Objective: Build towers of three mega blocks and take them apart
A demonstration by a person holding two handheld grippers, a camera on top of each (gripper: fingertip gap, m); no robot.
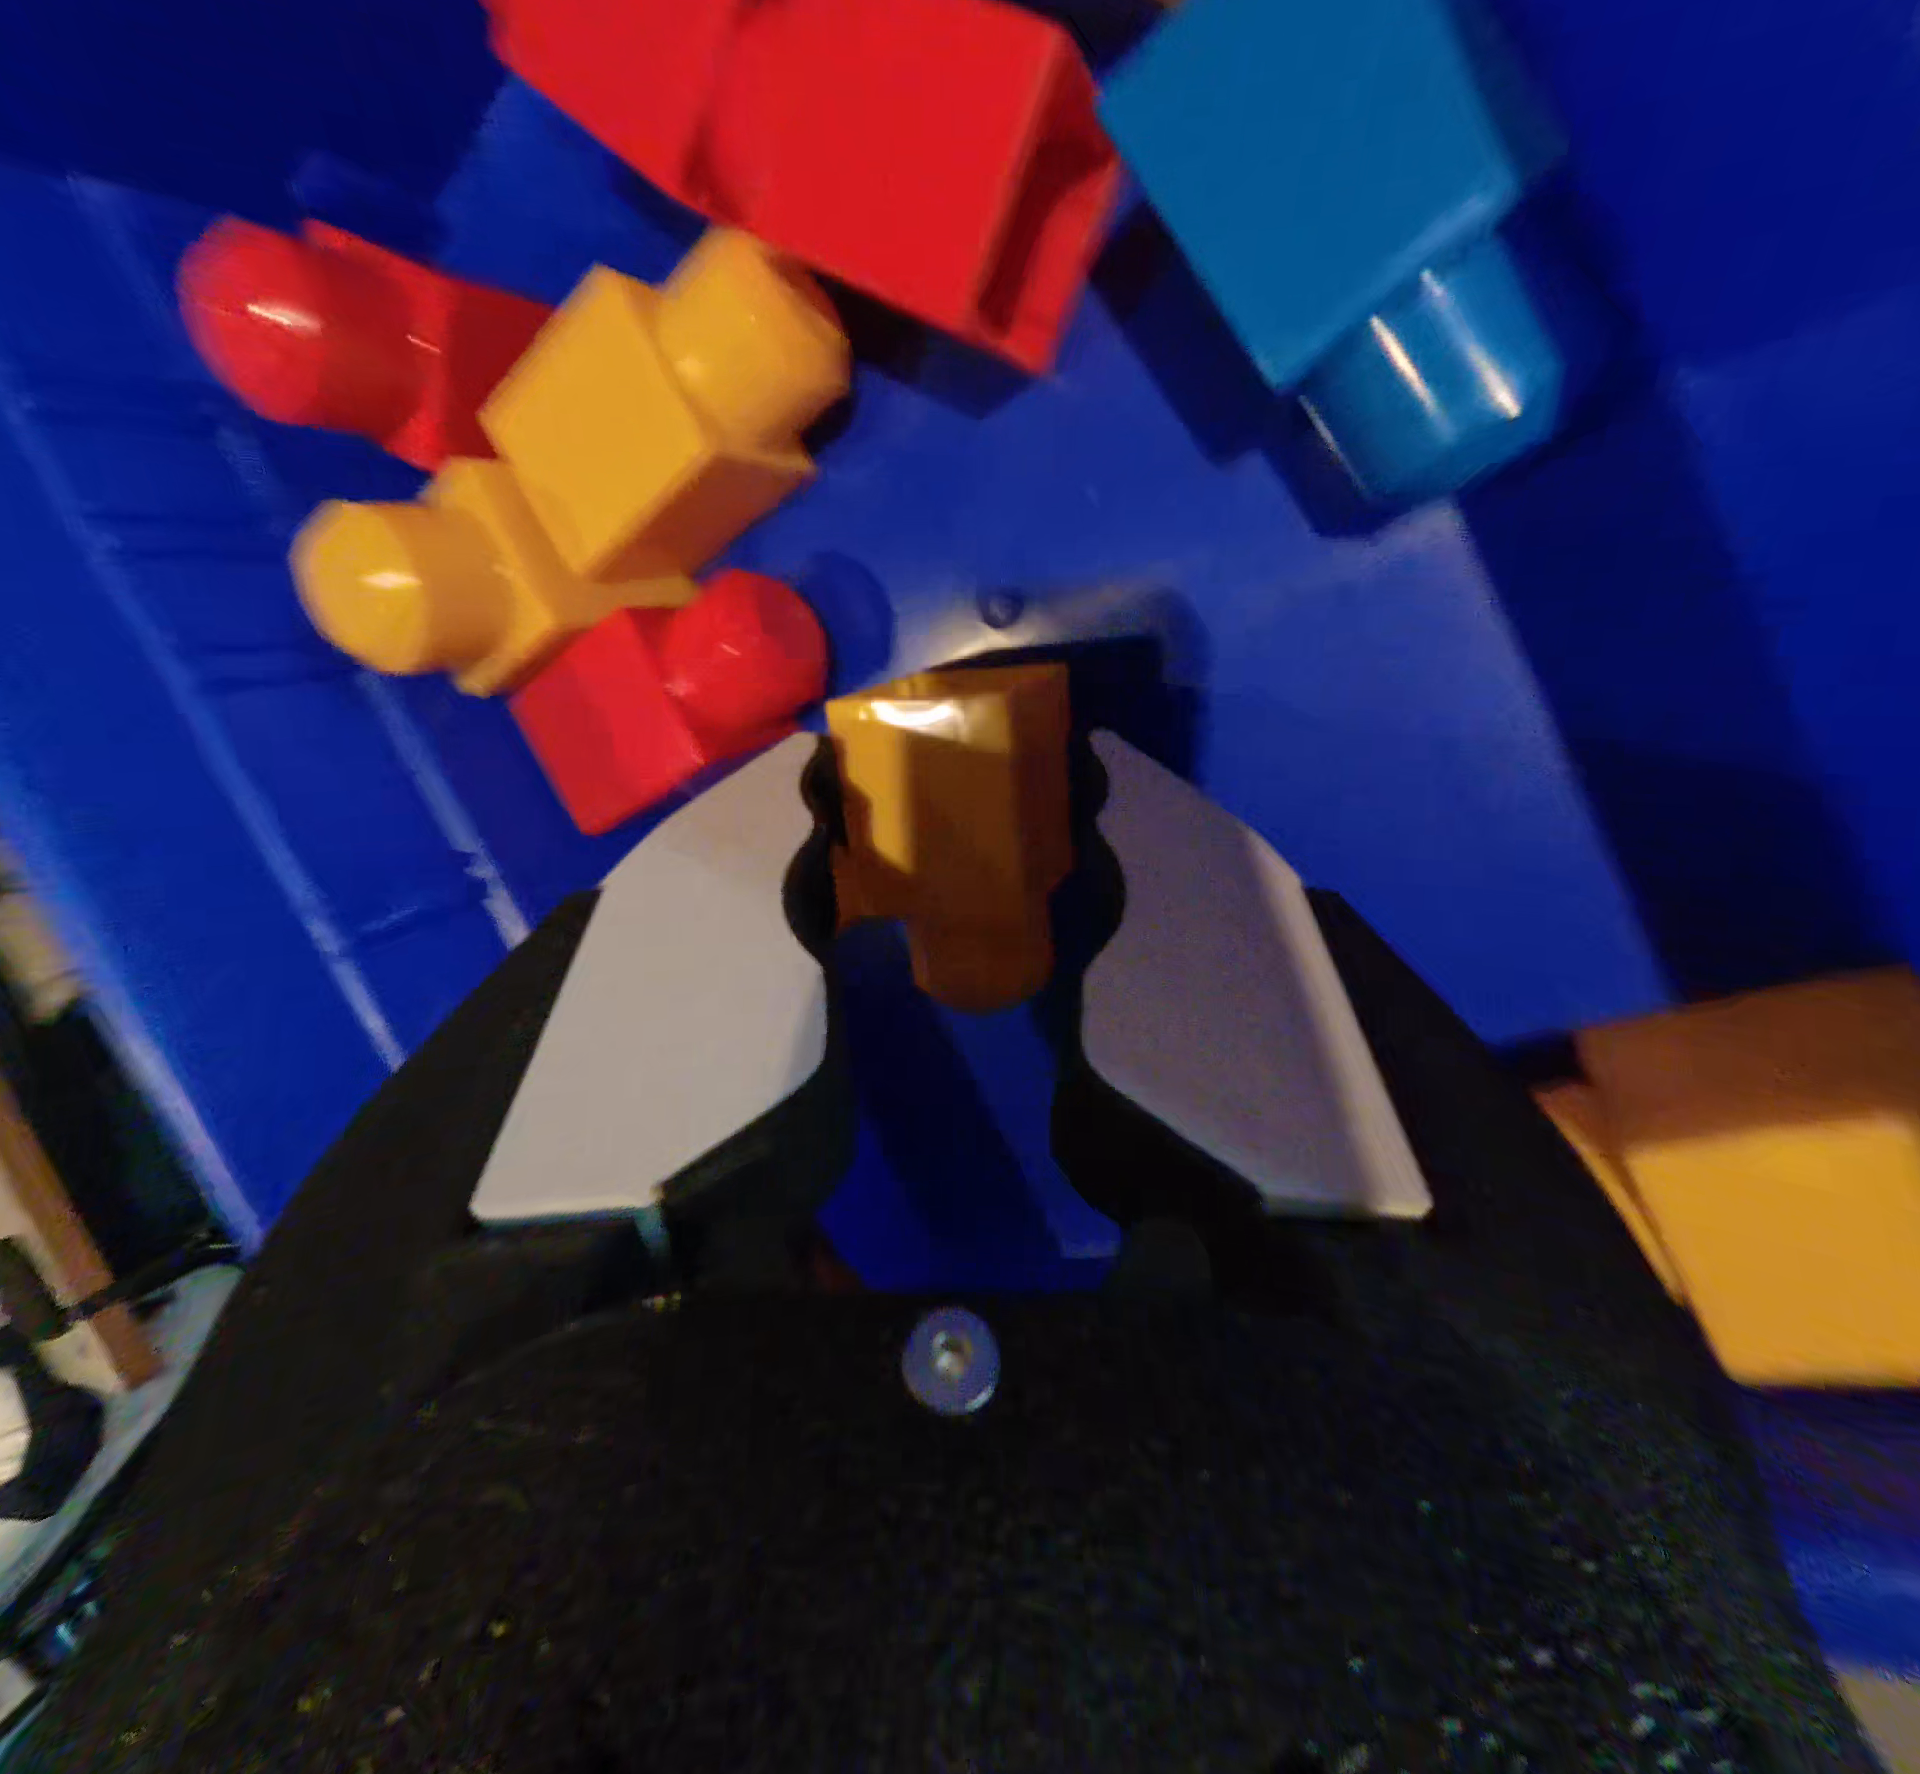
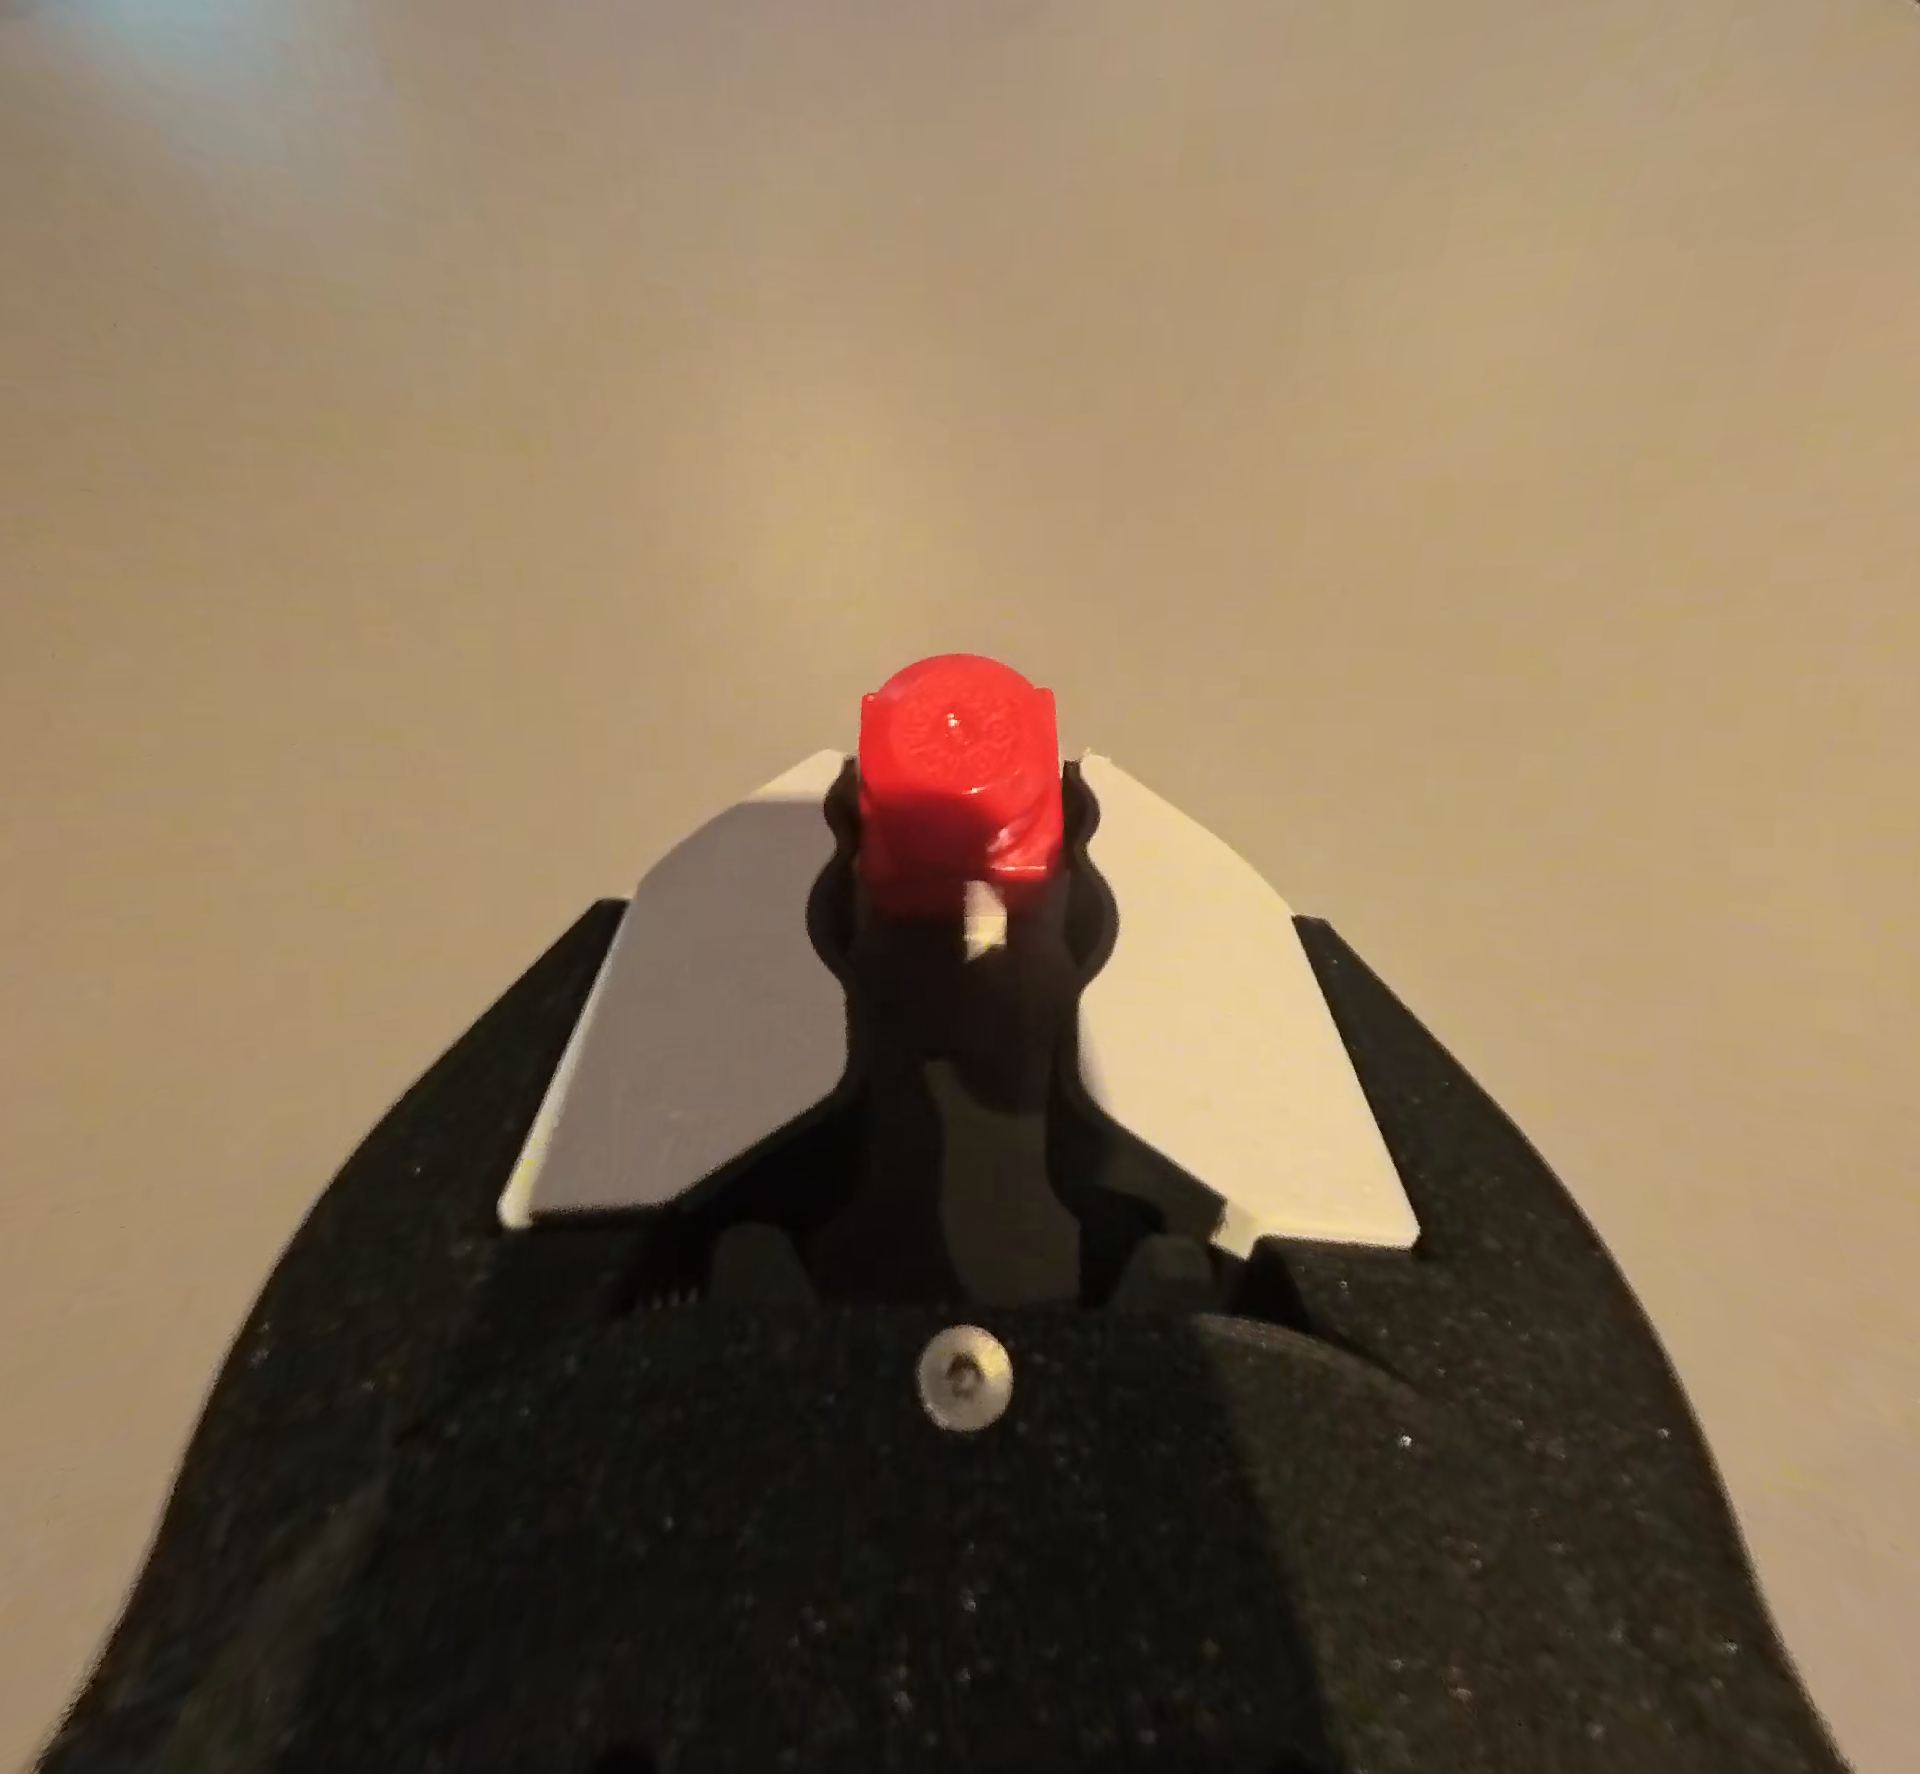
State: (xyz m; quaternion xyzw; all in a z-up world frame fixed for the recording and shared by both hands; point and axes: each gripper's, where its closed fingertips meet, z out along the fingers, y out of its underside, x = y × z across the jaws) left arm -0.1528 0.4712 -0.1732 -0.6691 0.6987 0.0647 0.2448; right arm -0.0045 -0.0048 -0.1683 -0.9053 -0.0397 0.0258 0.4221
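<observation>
In the left wrist view, the left gripper (image 1: 951,789) reaches down into a blue bin (image 1: 1299,685), its fingers (image 1: 717,976) closed on an orange block (image 1: 951,810) by its two flat sides, stud pointing back toward the camera. Taking that held block as the landmark, a loose heap lies just up and to the left of it: a small red block (image 1: 665,696) nearest, a pair of yellow blocks (image 1: 582,467) lying across it, and another red block (image 1: 332,332) behind them. Farther up sits a big red block (image 1: 831,124), to the upper right a blue block (image 1: 1351,186), and low on the right another yellow block (image 1: 1766,1184) near the bin wall. The picture is smeared, so whether the held block touches the bin floor cannot be told. In the right wrist view, the right gripper (image 2: 956,810) holds a red block (image 2: 951,789) clamped between its fingers (image 2: 1216,997), stud facing away, over a bare pale counter (image 2: 935,270). These blocks look like light, rigid, hollow plastic with glossy, somewhat slippery faces; the flat side walls should give the surest hold, leaving the stud and the open underside free for pressing together.
</observation>
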